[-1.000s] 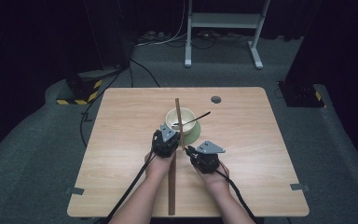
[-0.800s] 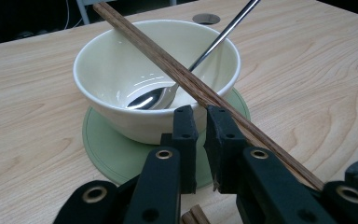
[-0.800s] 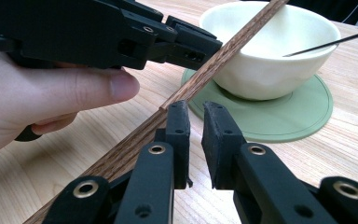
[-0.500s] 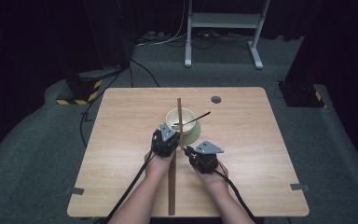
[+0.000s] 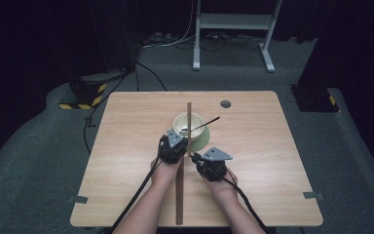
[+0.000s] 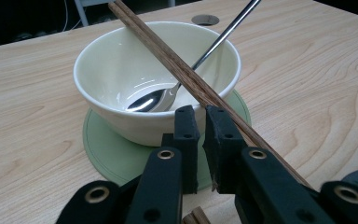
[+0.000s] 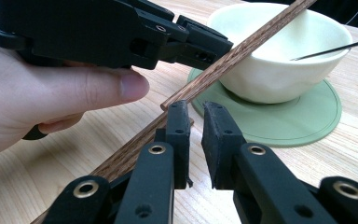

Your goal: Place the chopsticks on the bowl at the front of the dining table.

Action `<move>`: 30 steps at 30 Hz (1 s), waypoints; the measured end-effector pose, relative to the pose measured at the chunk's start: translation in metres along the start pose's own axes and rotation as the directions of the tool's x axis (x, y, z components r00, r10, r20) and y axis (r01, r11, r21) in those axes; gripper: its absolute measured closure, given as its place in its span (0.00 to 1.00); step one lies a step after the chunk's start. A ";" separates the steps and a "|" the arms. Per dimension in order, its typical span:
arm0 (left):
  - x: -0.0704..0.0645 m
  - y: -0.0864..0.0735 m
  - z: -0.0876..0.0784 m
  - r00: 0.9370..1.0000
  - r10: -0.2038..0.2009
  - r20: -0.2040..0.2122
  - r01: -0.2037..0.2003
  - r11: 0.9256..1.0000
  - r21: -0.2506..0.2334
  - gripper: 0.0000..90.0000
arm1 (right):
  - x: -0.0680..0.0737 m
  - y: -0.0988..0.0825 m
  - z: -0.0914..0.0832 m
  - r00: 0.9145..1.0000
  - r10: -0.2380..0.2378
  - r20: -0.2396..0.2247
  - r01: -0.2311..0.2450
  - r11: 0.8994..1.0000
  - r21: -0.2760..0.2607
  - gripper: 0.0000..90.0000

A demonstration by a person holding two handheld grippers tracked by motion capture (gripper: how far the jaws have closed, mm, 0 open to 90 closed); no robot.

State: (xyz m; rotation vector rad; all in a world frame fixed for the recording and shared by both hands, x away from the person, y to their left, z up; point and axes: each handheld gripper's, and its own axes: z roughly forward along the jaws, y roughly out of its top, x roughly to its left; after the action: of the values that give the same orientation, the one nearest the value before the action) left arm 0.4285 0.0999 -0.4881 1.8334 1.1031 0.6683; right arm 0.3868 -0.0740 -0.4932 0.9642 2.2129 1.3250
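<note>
A cream bowl stands on a green coaster mid-table, a metal spoon resting inside. One pair of wooden chopsticks lies across both rims. A second pair lies flat on the table between my hands. My left gripper is shut and empty just before the bowl, the raised pair passing beside its jaw. My right gripper is shut on nothing, beside the raised pair's near end.
The wooden table has a round cable hole behind the bowl. On the dark floor beyond stand a metal frame and a black-and-yellow box, with cables running between them.
</note>
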 end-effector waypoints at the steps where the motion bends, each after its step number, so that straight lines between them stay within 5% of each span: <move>1: 0.000 0.000 0.000 1.000 -0.001 0.001 0.001 1.000 0.000 0.92 | 0.000 0.000 0.000 1.000 0.001 -0.001 -0.001 1.000 -0.001 0.90; 16: 0.000 0.000 -0.001 1.000 0.002 0.007 -0.002 1.000 0.002 0.90 | -0.002 0.000 -0.001 1.000 0.000 0.004 0.000 1.000 0.003 0.89; 22: 0.004 -0.012 -0.018 0.999 -0.029 0.015 0.029 0.999 -0.024 0.80 | -0.006 -0.002 -0.013 0.999 -0.032 0.025 0.032 0.999 0.010 0.88; 26: 0.001 -0.020 -0.030 1.000 -0.011 0.020 0.012 1.000 -0.029 0.76 | -0.010 -0.004 -0.022 0.999 -0.041 0.034 0.041 0.999 0.007 0.88; 30: -0.013 -0.030 -0.049 0.997 0.072 0.023 -0.070 0.996 -0.052 0.74 | -0.012 -0.004 -0.024 0.999 -0.025 0.035 0.025 1.000 0.009 0.88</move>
State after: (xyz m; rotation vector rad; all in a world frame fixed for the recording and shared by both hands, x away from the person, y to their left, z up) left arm 0.3716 0.1146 -0.4918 1.8389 0.9997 0.7076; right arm 0.3781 -0.0985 -0.4856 0.9520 2.1992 1.2792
